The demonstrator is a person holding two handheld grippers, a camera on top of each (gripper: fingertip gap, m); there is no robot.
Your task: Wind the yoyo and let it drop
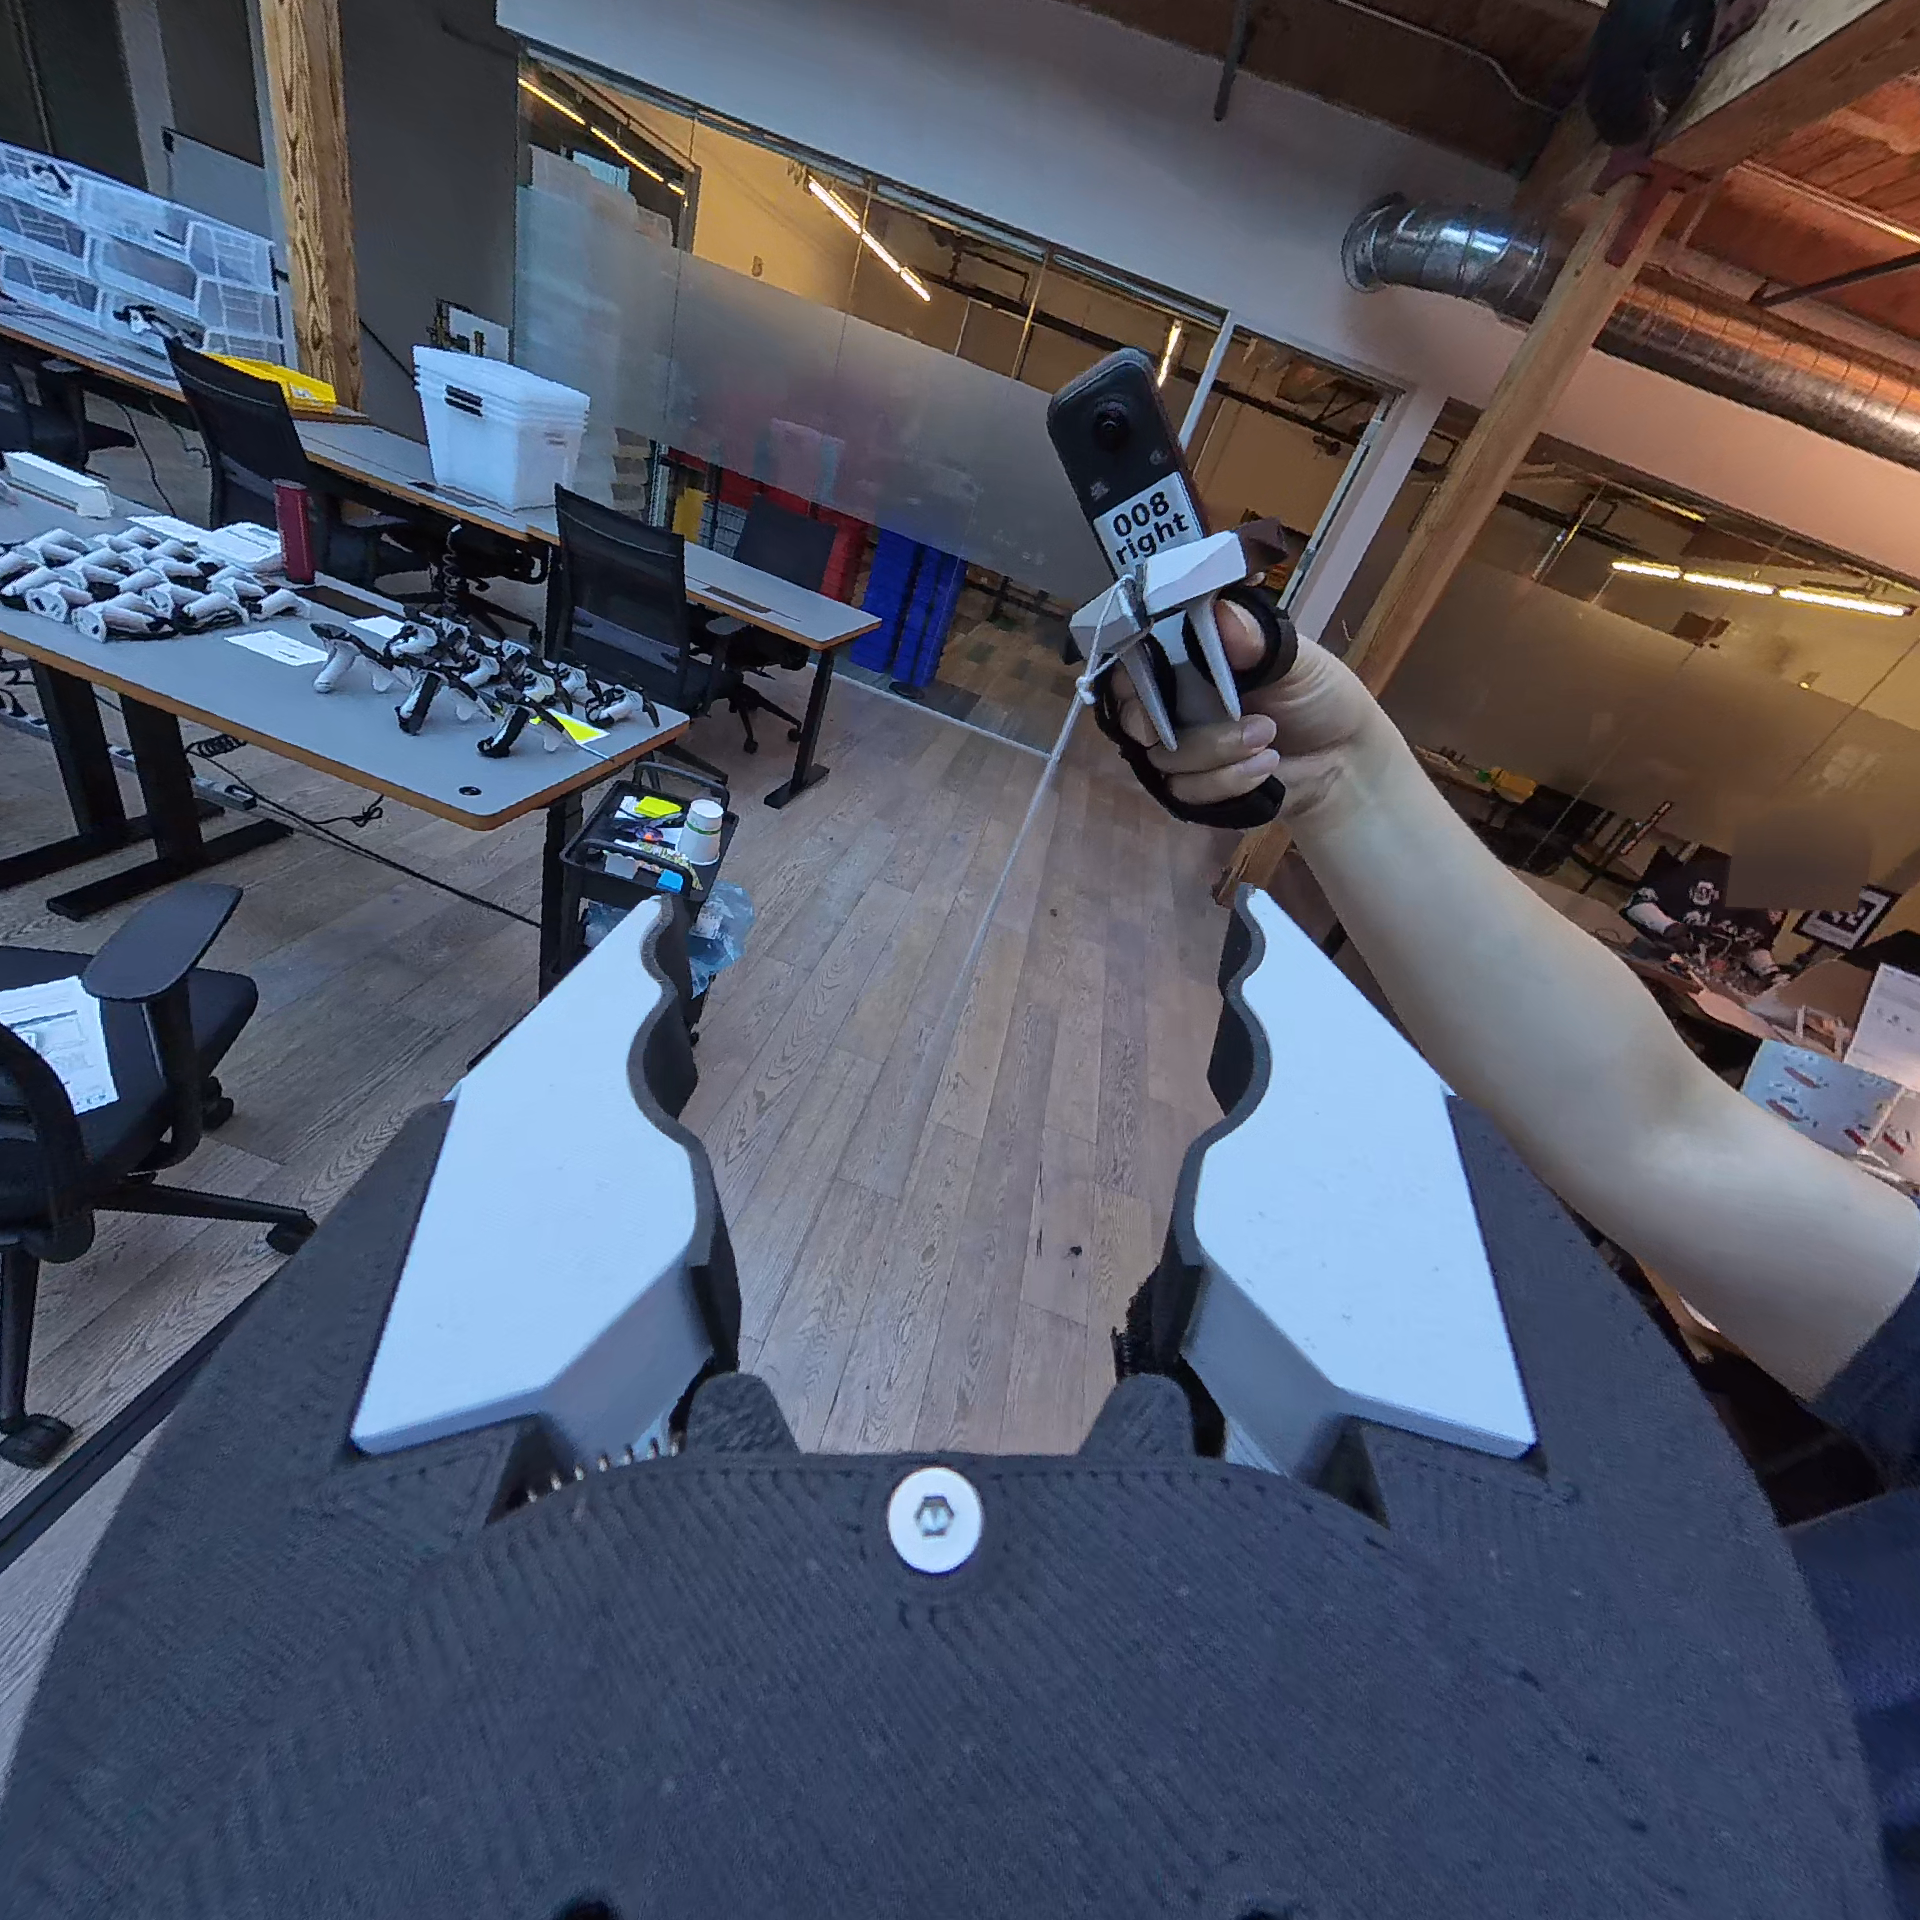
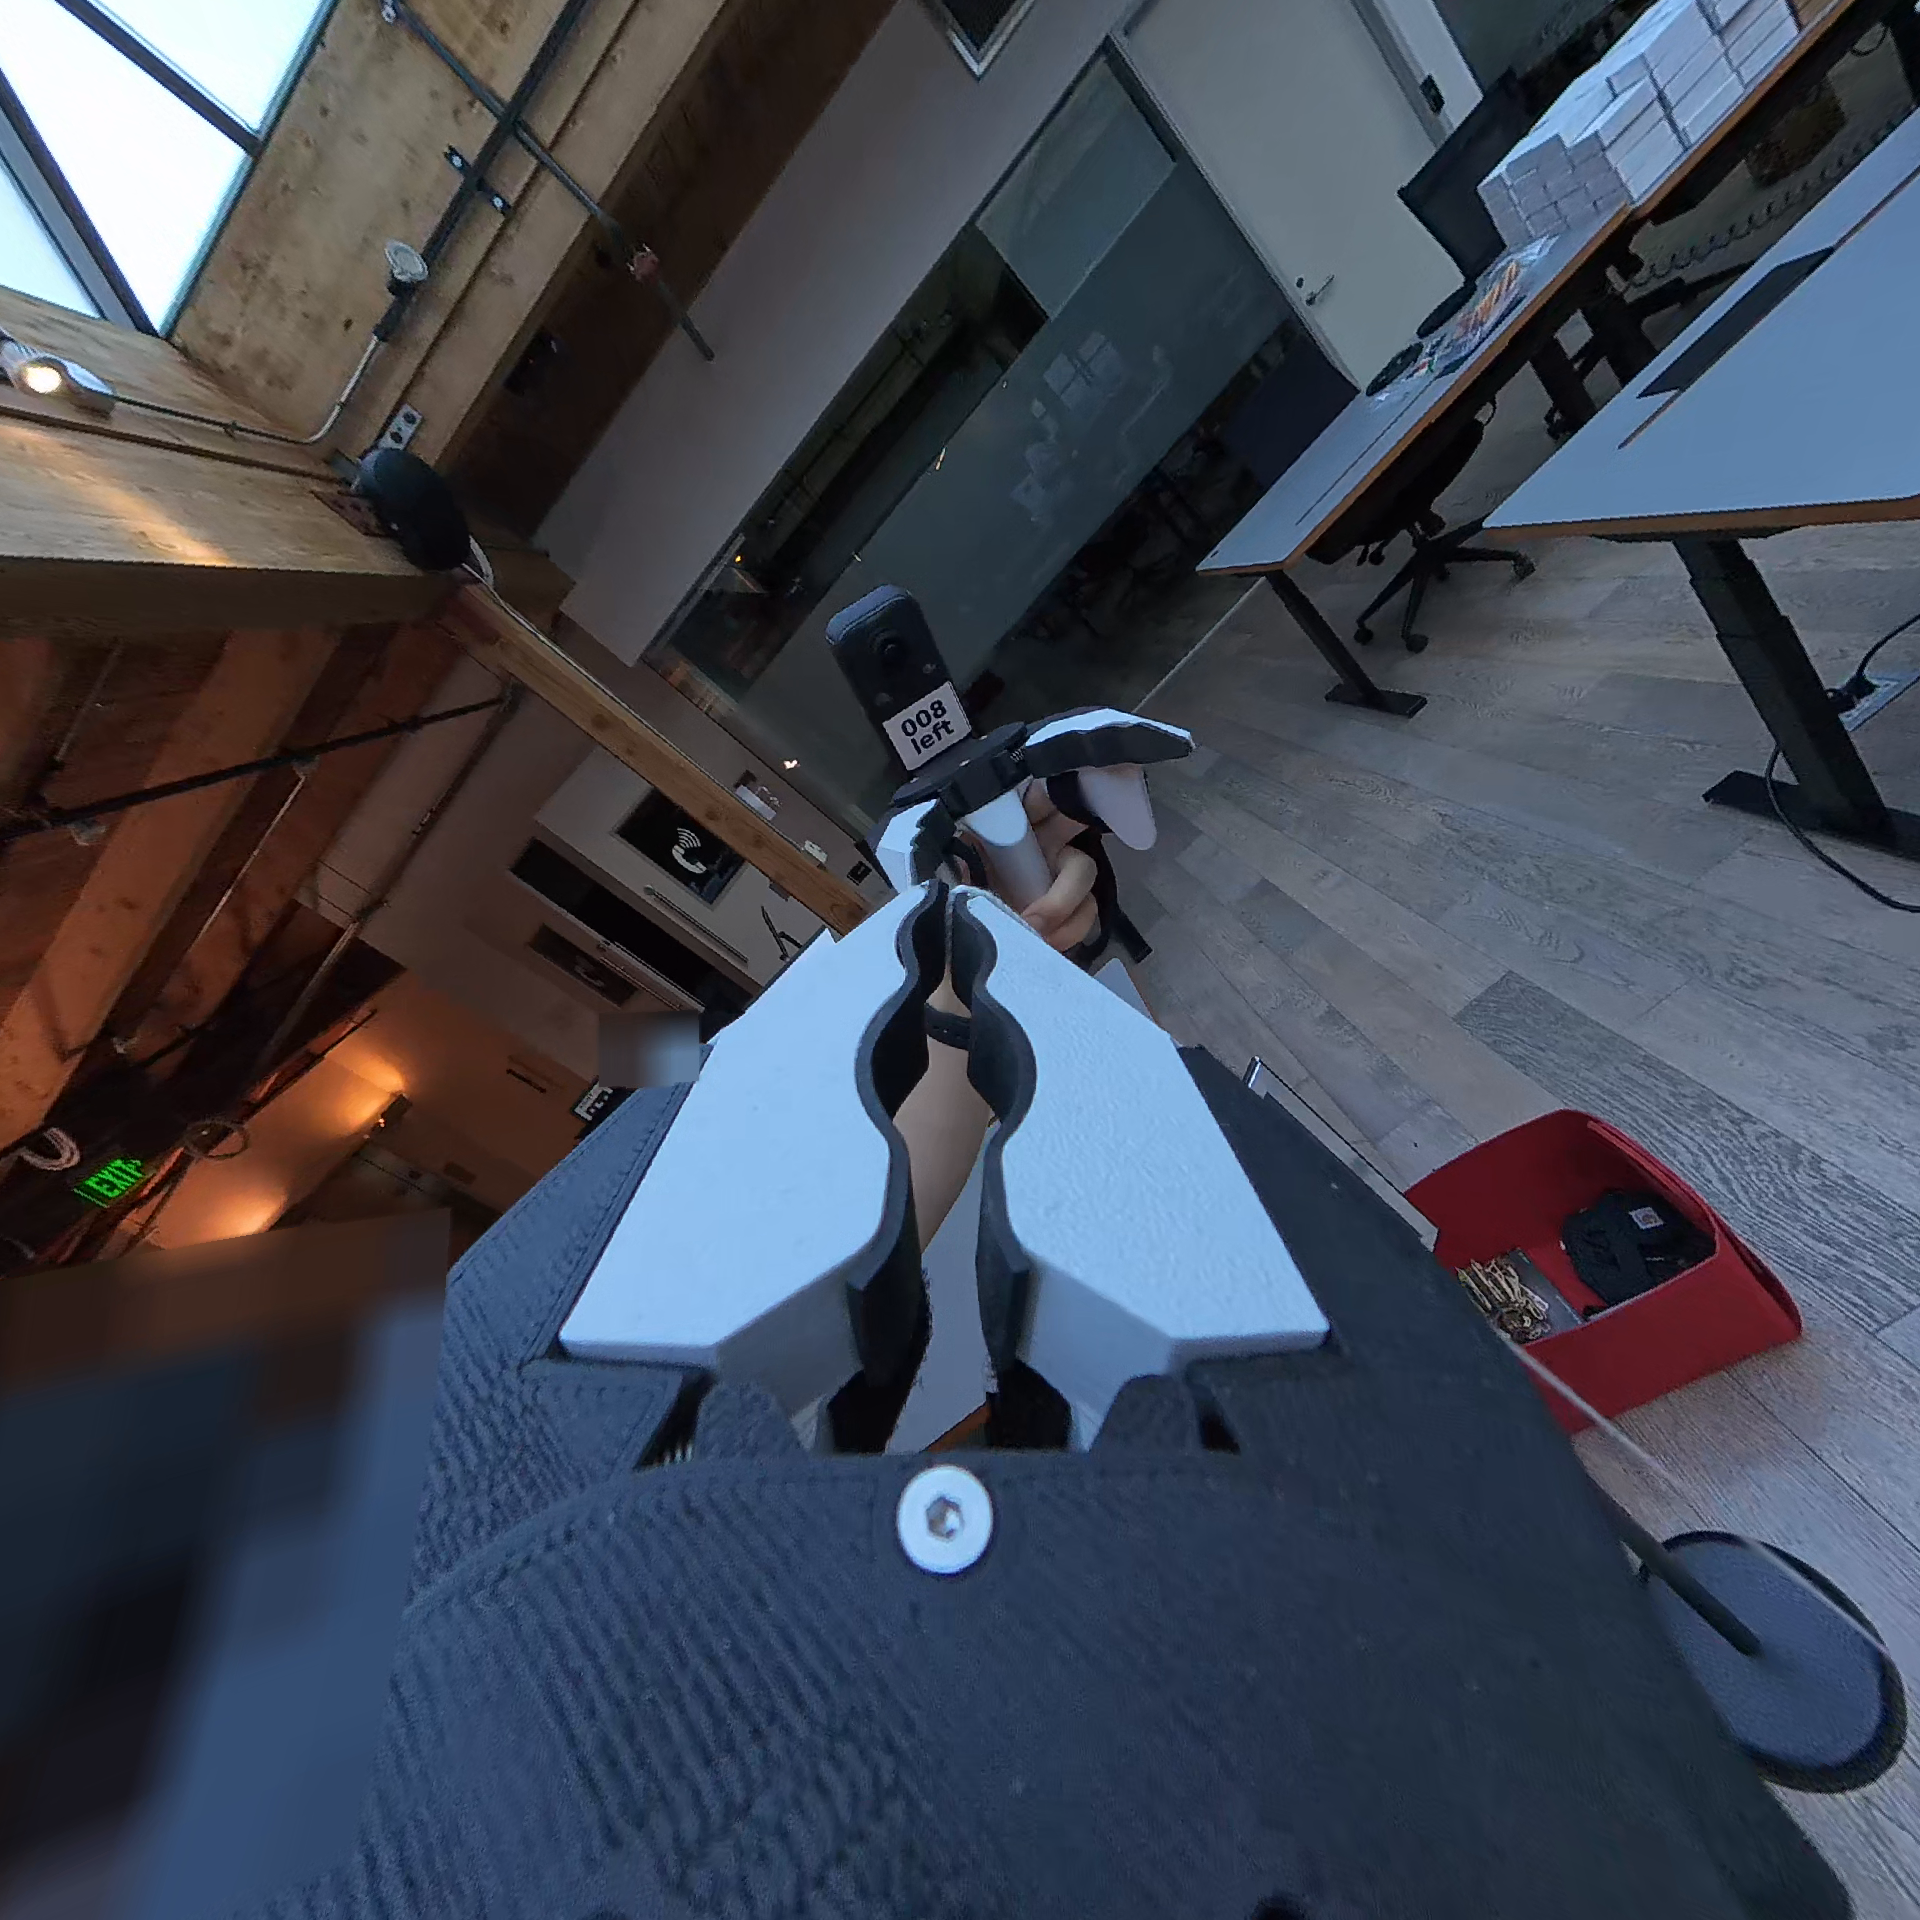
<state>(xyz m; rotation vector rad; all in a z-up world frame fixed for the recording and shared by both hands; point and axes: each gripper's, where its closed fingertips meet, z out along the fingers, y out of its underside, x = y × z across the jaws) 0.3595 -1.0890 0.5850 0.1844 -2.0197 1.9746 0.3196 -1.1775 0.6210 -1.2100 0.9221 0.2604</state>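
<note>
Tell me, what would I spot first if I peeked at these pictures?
Probably the left gripper, its white fingers spread wide above the wooden floor. Beyond it a hand holds the right gripper up high, with a white string tied around it. In the right wrist view, a dark yoyo hangs at the lower right corner.

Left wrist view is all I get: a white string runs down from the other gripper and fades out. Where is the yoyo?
Observer: The right wrist view shows it. The yoyo, a dark disc, hangs on the string low at the right, above the wooden floor.
Operator: Is that gripper pinching anything?
Observer: No. The right gripper has its jaws shut, tips touching, with nothing between them.
Operator: Anything lying near the yoyo?
Observer: A red bin stands on the floor close by, with a black item inside.
</note>
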